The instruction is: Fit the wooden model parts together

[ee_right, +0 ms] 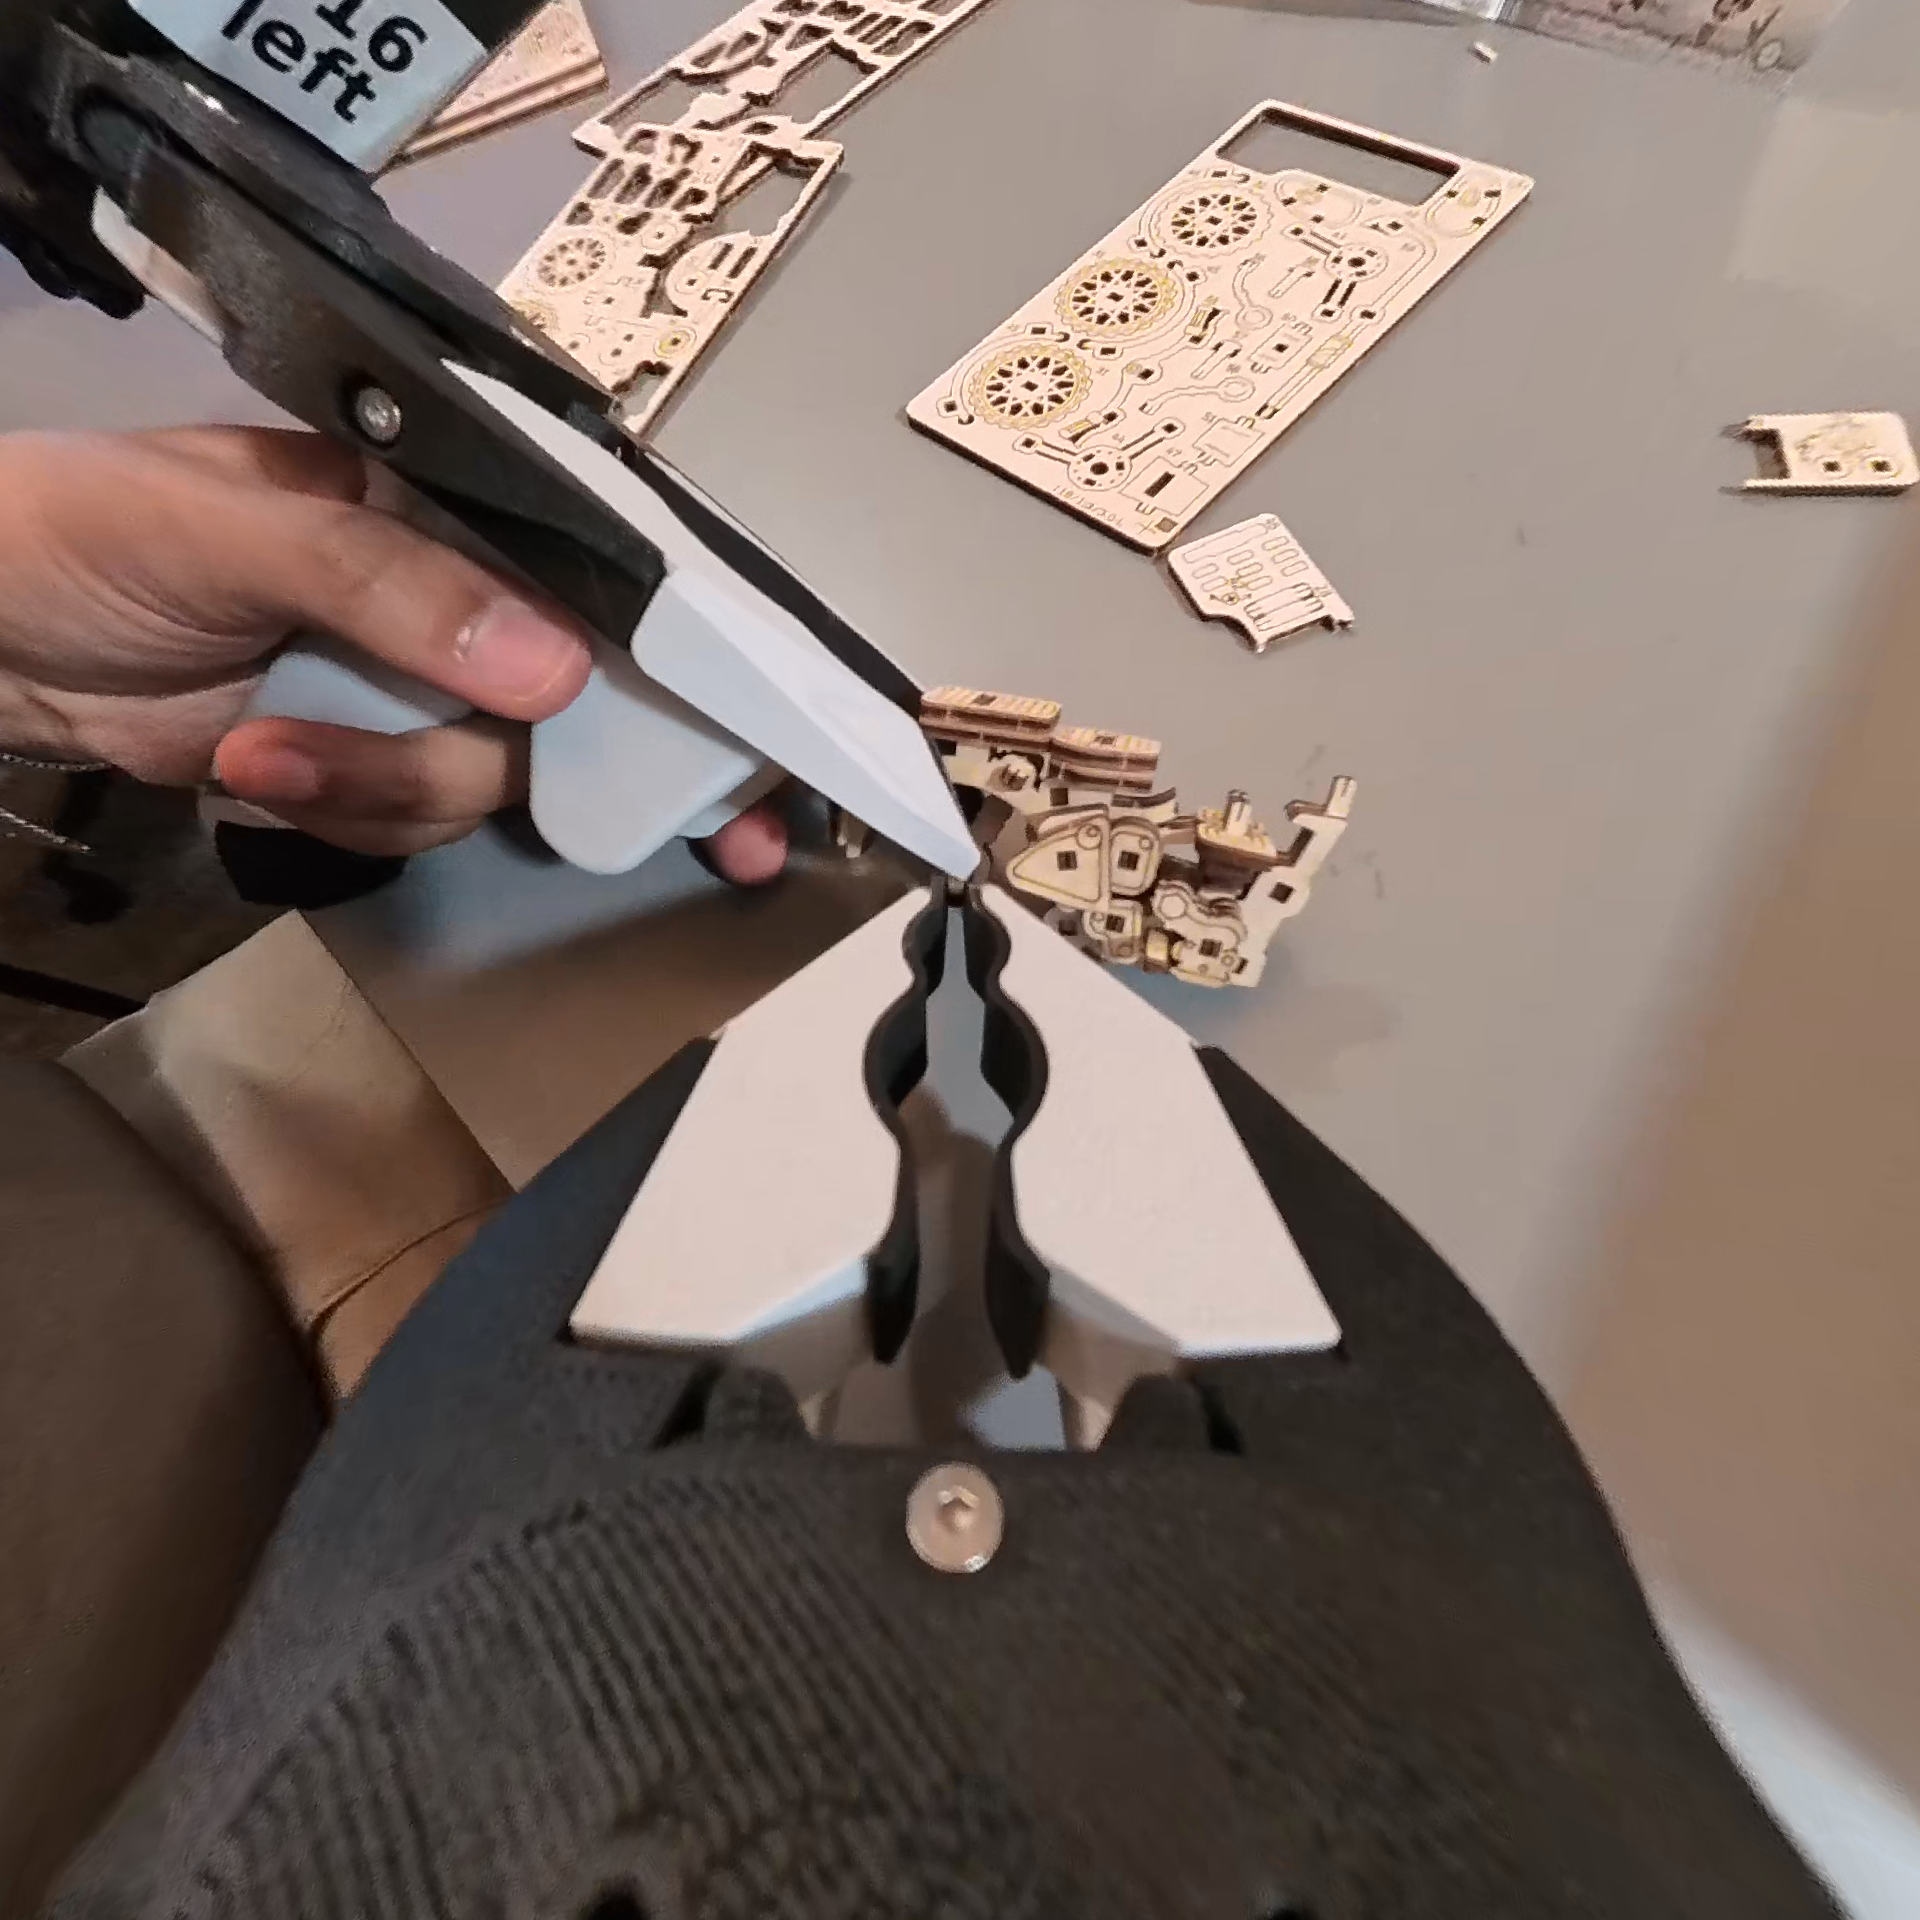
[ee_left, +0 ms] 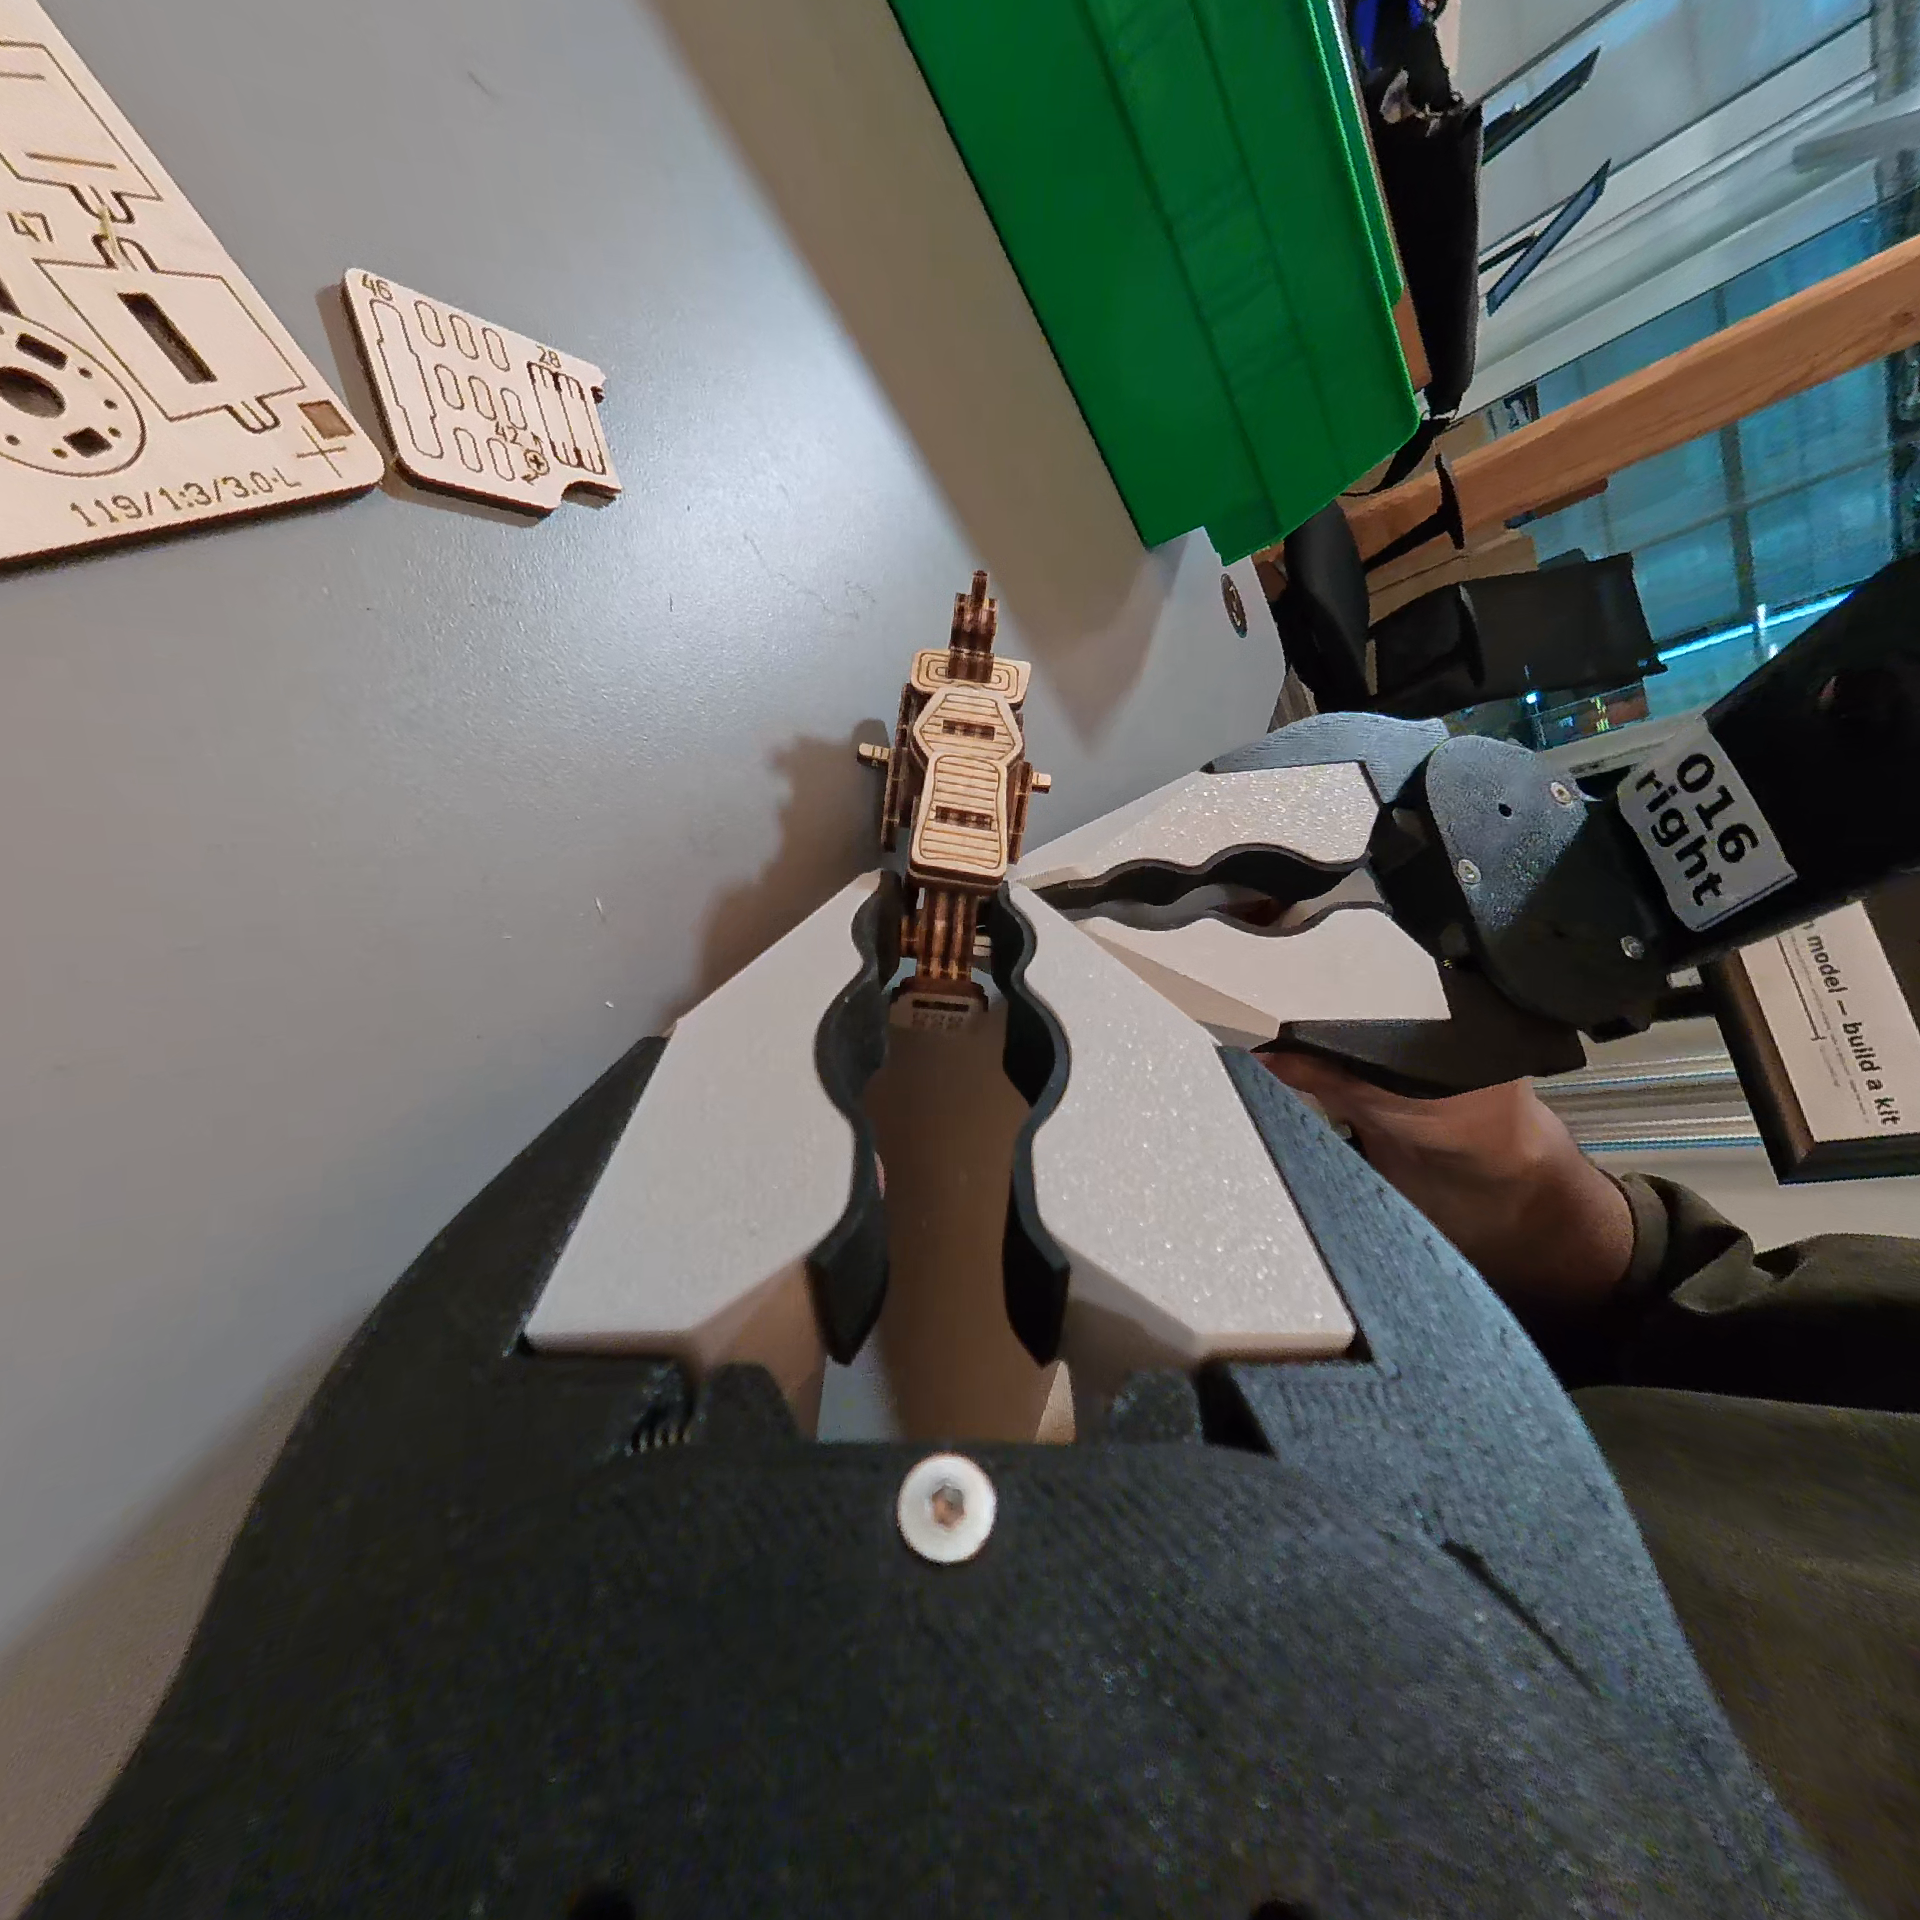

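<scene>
Clamping wooden model (ee_left: 961, 800), left gripper (ee_left: 943, 914) fingers; right gripper (ee_right: 956, 894) fingers pinched nearly closed beside it

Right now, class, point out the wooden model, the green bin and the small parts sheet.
wooden model (ee_left: 961, 800), left wrist view, on its slatted top plate.
green bin (ee_left: 1174, 239), left wrist view, on its side wall.
small parts sheet (ee_right: 1257, 577), right wrist view, on its flat middle.
</scene>
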The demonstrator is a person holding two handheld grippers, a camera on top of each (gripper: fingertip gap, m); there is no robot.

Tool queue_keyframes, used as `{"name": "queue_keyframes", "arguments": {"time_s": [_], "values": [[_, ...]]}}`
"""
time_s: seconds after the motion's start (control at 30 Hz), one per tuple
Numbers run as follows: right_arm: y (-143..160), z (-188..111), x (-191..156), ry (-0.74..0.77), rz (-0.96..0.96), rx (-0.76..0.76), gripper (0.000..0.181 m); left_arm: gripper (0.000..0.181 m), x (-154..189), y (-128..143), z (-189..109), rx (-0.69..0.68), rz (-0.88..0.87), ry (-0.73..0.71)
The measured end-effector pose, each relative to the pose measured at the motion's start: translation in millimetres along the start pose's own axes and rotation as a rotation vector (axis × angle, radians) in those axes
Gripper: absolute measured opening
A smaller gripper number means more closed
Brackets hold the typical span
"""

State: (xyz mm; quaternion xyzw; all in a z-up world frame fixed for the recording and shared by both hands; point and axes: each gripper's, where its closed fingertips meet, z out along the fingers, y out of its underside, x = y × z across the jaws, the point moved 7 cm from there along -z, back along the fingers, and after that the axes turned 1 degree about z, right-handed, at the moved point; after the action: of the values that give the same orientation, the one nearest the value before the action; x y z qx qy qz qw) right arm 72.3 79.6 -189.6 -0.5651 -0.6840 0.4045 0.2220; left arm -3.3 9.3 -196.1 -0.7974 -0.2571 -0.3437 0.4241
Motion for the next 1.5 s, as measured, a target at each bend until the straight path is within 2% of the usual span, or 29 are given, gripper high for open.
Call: {"name": "queue_keyframes", "arguments": {"time_s": [0.2, 0.27, 0.33, 0.53, 0.77, 0.93, 1.13, 1.5], "values": [[-1.5, -3.0, 1.1, -0.018, 0.02, 0.029, 0.001, 0.019, 1.7, -1.1, -1.8, -0.003, -0.003, 0.054], [-1.8, -4.0, 1.7, -0.023, 0.026, 0.036, 0.001, 0.027, 2.5, -1.7, -3.8, -0.007, 0.01, 0.064], [-2.0, -4.7, 2.5, -0.028, 0.033, 0.041, 0.001, 0.043, 5.5, -2.5, -7.2, -0.014, 0.032, 0.088], [-3.1, -7.5, 5.5, -0.054, 0.072, 0.065, 0.001, 0.048, 4.8, 0.7, -17.2, -0.043, 0.107, 0.054], [-5.6, -15.2, 12.5, -0.119, 0.162, 0.136, 0.001, 0.043, 13.5, 12.4, -10.6, -0.068, 0.219, 0.063], [-7.0, -18.1, 15.5, -0.223, 0.303, 0.201, 0.001, 0.034, 19.5, 9.6, -9.7, 0.033, 0.344, 0.03], [-7.5, -17.6, 15.6, -0.242, 0.33, 0.208, 0.001, 0.011, 16.9, 4.7, -12.6, 0.094, 0.328, -0.004], [-7.0, -13.8, 12.9, -0.235, 0.305, 0.175, 0.001, 0.01, 12.9, 3.1, -12.8, 0.102, 0.28, 0.01]]}}
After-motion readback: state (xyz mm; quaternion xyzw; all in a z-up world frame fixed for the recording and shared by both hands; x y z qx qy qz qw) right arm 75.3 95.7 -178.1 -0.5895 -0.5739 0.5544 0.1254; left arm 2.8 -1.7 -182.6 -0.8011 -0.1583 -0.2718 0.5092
